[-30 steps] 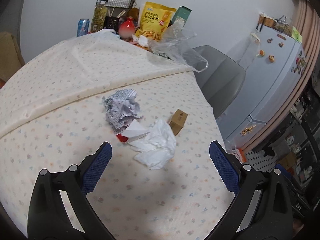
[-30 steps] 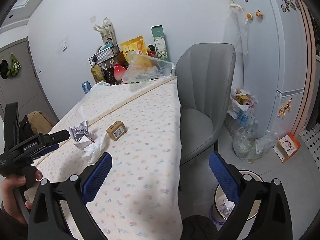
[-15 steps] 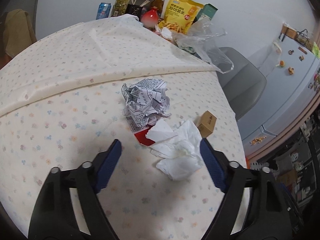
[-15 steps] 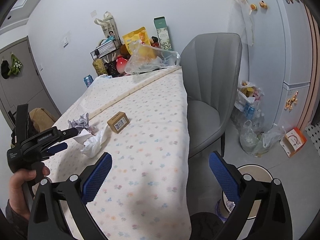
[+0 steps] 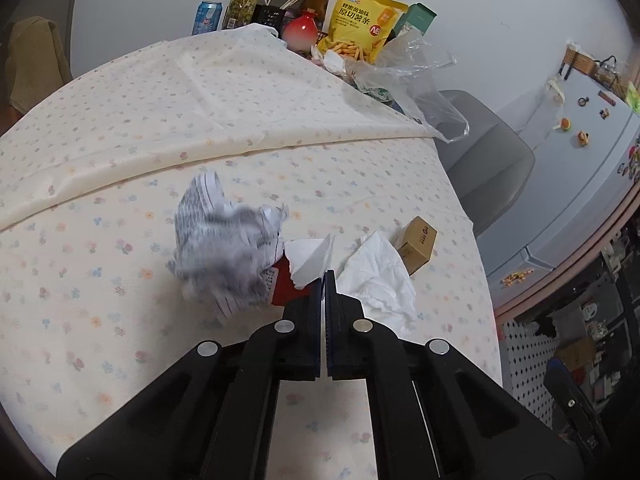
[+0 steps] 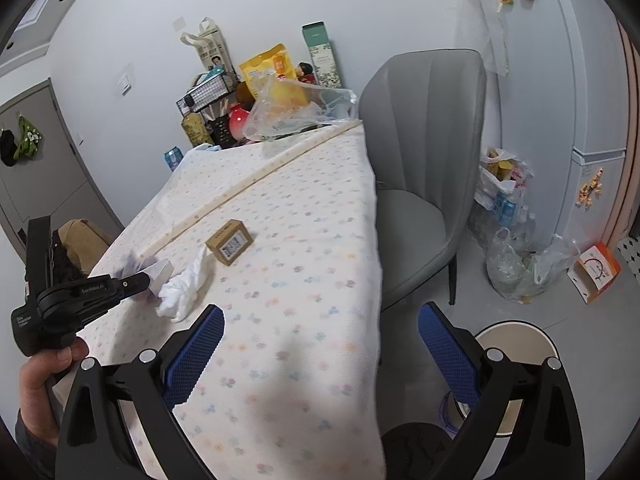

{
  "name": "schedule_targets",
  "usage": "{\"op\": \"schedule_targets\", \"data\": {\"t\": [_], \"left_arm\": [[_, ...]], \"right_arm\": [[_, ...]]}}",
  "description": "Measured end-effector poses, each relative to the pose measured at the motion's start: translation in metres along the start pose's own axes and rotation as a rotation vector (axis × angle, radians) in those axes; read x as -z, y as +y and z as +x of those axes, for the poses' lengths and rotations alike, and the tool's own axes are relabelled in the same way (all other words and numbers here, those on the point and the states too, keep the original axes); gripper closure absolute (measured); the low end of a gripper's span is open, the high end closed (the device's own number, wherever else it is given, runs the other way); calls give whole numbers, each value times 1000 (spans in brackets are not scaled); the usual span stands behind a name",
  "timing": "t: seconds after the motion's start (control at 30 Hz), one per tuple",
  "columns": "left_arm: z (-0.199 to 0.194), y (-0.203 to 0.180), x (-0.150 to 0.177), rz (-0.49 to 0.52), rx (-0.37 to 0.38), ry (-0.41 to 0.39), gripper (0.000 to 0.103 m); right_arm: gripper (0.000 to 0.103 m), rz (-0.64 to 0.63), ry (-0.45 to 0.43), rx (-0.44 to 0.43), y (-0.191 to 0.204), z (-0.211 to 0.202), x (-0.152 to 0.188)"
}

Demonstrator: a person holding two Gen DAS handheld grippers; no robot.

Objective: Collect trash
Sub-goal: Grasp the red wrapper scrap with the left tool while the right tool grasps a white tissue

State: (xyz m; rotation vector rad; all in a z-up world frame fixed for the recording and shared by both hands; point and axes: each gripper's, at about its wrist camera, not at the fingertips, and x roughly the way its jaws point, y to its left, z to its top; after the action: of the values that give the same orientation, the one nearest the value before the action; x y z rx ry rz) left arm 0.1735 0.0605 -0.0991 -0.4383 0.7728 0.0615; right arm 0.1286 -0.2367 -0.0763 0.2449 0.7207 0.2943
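1. Lifting one piece off the surface point(image 5: 120, 340) and carrying it to the bin point(image 6: 516, 325) was, as I judged it, the step in hand, and the red-and-white scrap point(image 5: 306, 258) was the piece being tried.
2. The left fingers point(image 5: 318, 292) had just been closing and stood fully together, with only a hairline slit between the pads.
3. Nothing showed inside that slit. The scrap's lower corner touched the tip of 1 finger from the outside, so I could not tell that any of it was caught.
4. To do the step well, the grip should be tested with a small, slow lift. If the scrap stays down, the fingers should reopen, straddle its raised white flap and close deeper on it.
5. The paper ball point(image 5: 224, 256) lay against the scrap's far side and looked blurred, so a sideways drag would likely take it along or roll it off.
6. The tissue point(image 5: 376, 280) lay just beside the fingertips on the other side, and the box point(image 5: 416, 242) sat just beyond it. Both were loose on the surface.
7. The right fingers point(image 6: 196, 352) stood wide apart and held nothing, hanging over the near edge of the surface, with the bin on the floor below them.
8. A hand point(image 6: 44, 376) gripped the left tool's handle at the surface's near corner.
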Motion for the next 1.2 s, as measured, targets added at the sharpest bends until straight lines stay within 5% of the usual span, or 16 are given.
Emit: {"op": "schedule_targets", "data": {"t": [0.3, 0.77, 0.97, 1.03, 1.07, 1.17, 1.2], "left_arm": [[-48, 28, -15, -55, 61, -77, 101], [-80, 59, -34, -114, 120, -155, 101], [-70, 70, -32, -132, 93, -125, 101], [-65, 73, -30, -138, 98, -90, 101], [-62, 73, -28, -132, 98, -70, 100], [-57, 70, -22, -109, 83, -43, 86], [-55, 69, -20, -102, 77, -35, 71]], "right_arm": [[8, -110, 42, -78, 57, 20, -5], [42, -201, 219, -155, 131, 87, 0], [66, -192, 275, -150, 138, 113, 2], [92, -197, 298, -151, 139, 120, 3], [93, -189, 300, -151, 138, 121, 4], [98, -186, 288, -150, 134, 115, 5], [98, -185, 283, -147, 133, 111, 6]]}}
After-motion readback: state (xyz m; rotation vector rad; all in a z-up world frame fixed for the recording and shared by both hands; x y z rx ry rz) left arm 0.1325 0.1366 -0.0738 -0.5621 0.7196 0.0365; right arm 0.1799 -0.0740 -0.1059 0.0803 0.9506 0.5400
